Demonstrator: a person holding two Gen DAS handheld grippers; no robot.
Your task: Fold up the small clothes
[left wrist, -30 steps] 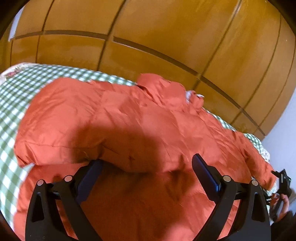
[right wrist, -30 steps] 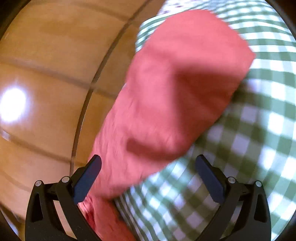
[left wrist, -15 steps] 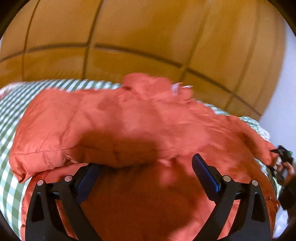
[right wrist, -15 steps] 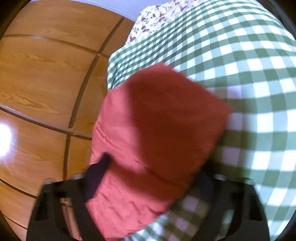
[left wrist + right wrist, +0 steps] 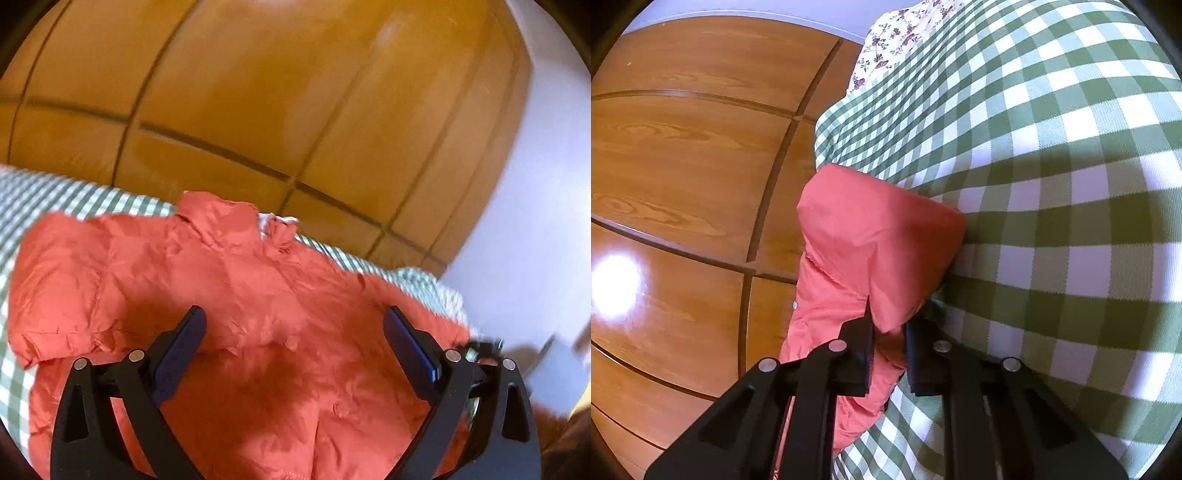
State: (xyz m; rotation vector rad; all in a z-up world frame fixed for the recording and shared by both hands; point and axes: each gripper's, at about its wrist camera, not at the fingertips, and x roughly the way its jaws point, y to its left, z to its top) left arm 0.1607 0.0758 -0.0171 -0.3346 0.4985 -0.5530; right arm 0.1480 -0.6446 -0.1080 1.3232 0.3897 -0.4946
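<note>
holding a gripper in each hand, we work over a small orange-red jacket (image 5: 236,295) spread on a bed with a green-and-white checked cover (image 5: 1052,192). in the left wrist view the jacket lies front up, its collar (image 5: 218,218) toward the far edge of the bed, and one sleeve (image 5: 62,295) is folded in across the chest on the picture's left. our left gripper (image 5: 295,332) hangs just above the jacket's lower front with its jaws wide apart and nothing between them; the blue pads touch no cloth that we can see. behind the bed stands a wall of glossy wooden panels (image 5: 258,92), and a pale wall (image 5: 535,221) shows at the right, blurred.

in the right wrist view our right gripper (image 5: 888,347) has just been closing, and its jaws now pinch the end of the jacket's other sleeve (image 5: 871,240). the cuff bunches between the pads and the sleeve puffs up ahead of the fingertips (image 5: 862,325), lying along the edge of the checked cover beside the wooden panels. past the checks, a strip of flowered cloth (image 5: 886,48) peeks out at the far end of the bed. a bright glare sits on the wood at the left of that view.
</note>
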